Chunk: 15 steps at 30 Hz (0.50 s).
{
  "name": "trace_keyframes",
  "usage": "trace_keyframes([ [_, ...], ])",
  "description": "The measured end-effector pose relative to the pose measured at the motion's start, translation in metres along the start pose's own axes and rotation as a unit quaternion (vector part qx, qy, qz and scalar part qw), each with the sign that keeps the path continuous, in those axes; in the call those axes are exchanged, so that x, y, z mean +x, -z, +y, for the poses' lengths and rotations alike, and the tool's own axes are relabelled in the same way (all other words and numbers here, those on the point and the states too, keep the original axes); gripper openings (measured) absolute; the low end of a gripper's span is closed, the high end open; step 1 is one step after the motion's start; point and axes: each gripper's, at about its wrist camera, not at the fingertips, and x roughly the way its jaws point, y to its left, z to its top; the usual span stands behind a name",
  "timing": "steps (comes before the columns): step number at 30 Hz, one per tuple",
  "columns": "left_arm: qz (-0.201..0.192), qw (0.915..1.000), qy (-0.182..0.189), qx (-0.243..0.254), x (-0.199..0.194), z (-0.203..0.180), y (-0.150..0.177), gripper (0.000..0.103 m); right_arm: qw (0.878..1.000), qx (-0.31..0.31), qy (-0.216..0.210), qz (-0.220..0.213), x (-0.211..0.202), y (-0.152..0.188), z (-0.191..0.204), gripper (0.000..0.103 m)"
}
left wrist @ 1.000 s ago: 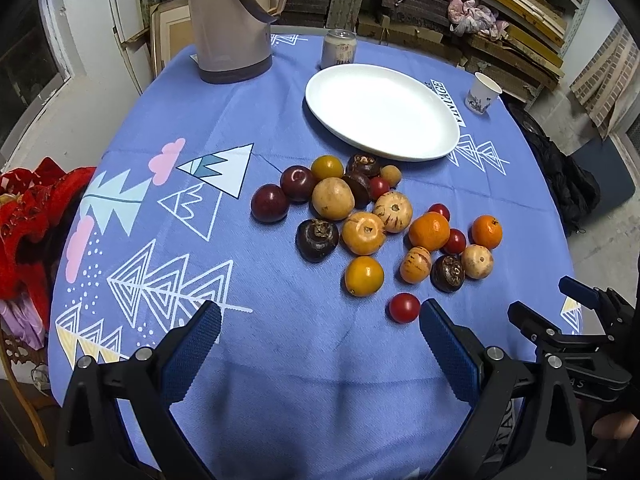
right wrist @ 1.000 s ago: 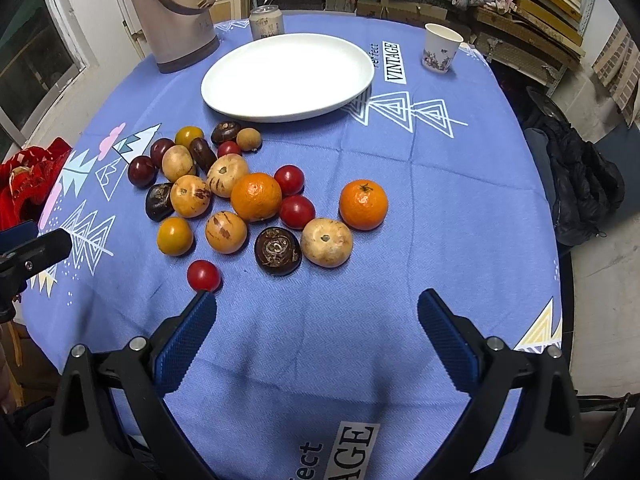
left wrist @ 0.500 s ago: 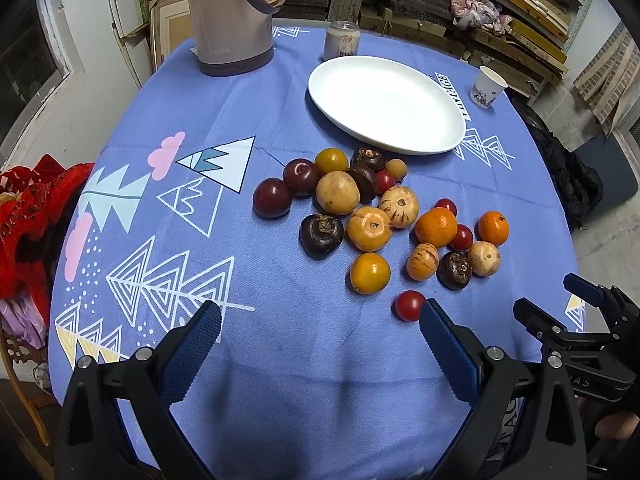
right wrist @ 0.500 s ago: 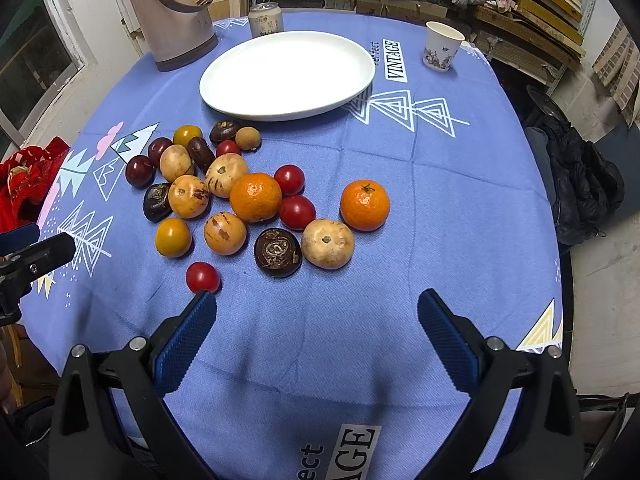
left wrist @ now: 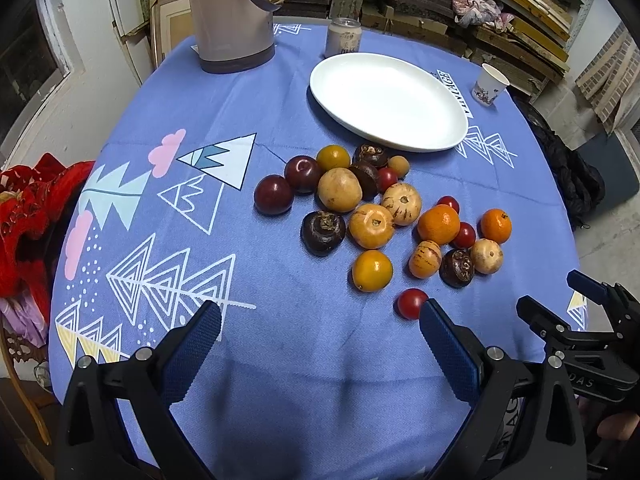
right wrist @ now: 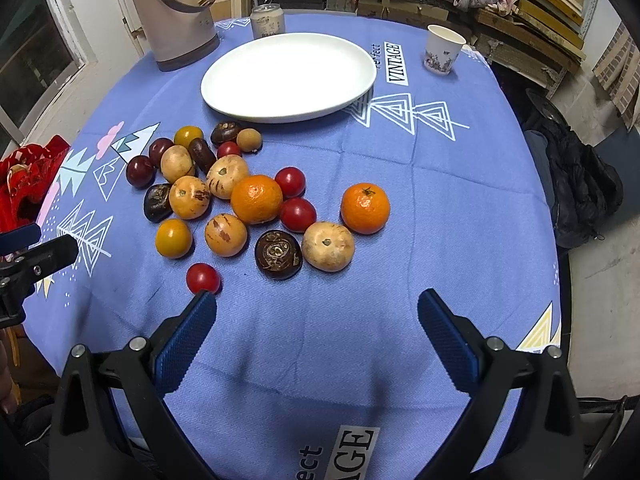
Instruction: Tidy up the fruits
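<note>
Several fruits lie in a loose cluster on the blue tablecloth [left wrist: 304,356]: oranges [right wrist: 365,208], red tomatoes [right wrist: 203,278], dark plums [left wrist: 273,200], tan and brown round fruits [right wrist: 328,246]. An empty white plate [right wrist: 288,76] sits beyond them. My left gripper [left wrist: 320,320] hovers open above the near cloth, its right finger next to a small red tomato [left wrist: 412,303]. My right gripper [right wrist: 316,308] is open too, just short of the cluster, its left finger near that tomato. Neither holds anything.
A beige kettle [left wrist: 230,12], a can [left wrist: 344,38] and a paper cup [right wrist: 442,50] stand at the table's far side. Red cloth [left wrist: 28,216] lies off the left edge. Shelves of boards fill the background. The right gripper's body [left wrist: 592,344] shows at the left view's right edge.
Both grippers have edged slightly forward toward the fruit cluster; the fruits and plate have not moved. Both stay open.
</note>
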Motion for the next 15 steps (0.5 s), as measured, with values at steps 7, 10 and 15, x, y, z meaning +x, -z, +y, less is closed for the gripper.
trace_keyframes([
  [7,0.004,1.0,-0.001,0.0,0.001,0.0003,0.0008,0.1,1.0,0.001,0.0,0.001,0.0002,0.0007,0.0006,0.099],
  [10,0.004,1.0,-0.002,0.001,0.0015,-0.0002,0.0012,0.1,1.0,0.003,0.0,0.002,0.0009,0.002,0.0009,0.099],
  [15,0.003,1.0,-0.002,0.001,0.0014,-0.0003,0.0012,0.1,1.0,0.003,-0.001,0.002,0.0011,0.0026,0.0007,0.099],
])
